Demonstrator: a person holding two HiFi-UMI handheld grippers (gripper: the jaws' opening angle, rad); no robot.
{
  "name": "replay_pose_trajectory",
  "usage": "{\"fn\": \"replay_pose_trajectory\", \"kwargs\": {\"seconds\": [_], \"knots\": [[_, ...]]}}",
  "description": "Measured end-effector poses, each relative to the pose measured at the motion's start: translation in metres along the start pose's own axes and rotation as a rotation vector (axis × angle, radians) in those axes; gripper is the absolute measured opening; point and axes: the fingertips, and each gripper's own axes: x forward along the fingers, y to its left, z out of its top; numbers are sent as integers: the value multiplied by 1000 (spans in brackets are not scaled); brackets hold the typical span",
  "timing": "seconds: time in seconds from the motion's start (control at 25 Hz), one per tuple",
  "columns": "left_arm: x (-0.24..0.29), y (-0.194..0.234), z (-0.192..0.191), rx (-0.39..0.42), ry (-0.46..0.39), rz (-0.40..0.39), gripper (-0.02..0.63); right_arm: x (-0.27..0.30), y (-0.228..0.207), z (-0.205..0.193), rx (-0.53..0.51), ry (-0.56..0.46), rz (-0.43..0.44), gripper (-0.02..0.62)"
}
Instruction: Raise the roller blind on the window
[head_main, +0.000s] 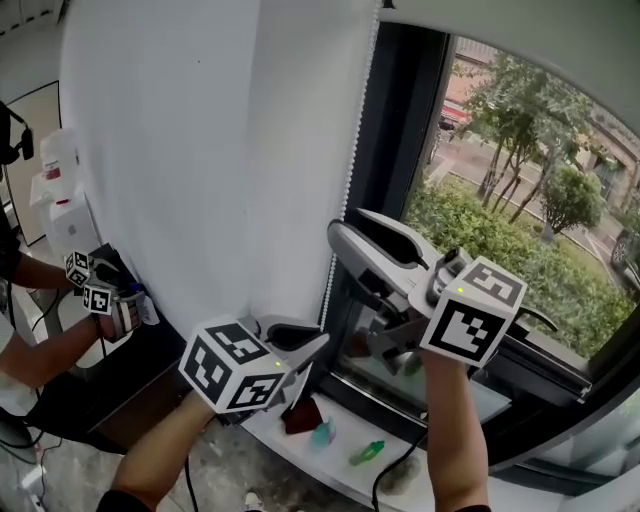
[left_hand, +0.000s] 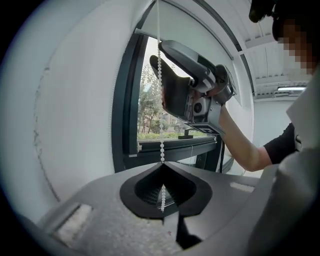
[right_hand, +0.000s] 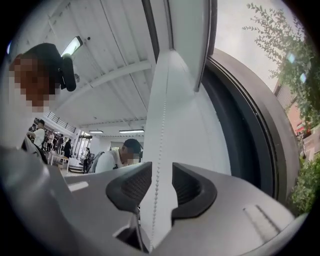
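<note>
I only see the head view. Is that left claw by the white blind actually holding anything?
Observer: Yes. The left gripper view shows the left claw closed on the bead chain.
Operator: And the right claw, higher up?
Observer: Its own view shows the right claw open, with the chain in the gap between its pads.
Operator: Anybody behind us?
Observer: The right gripper view shows a person in a cap further back in the room.
</note>
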Motion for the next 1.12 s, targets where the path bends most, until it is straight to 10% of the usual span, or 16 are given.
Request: {"fn": "replay_pose_trajectory", "kwargs": {"seconds": [0.76,1.12], "knots": [[-2,-1,-13,67,15,41,15,8,11,7,-61,-32,-7,6],[-52,-4,63,65,-252,53,74,-11,1,-36,-54,9,-50,6]]}}
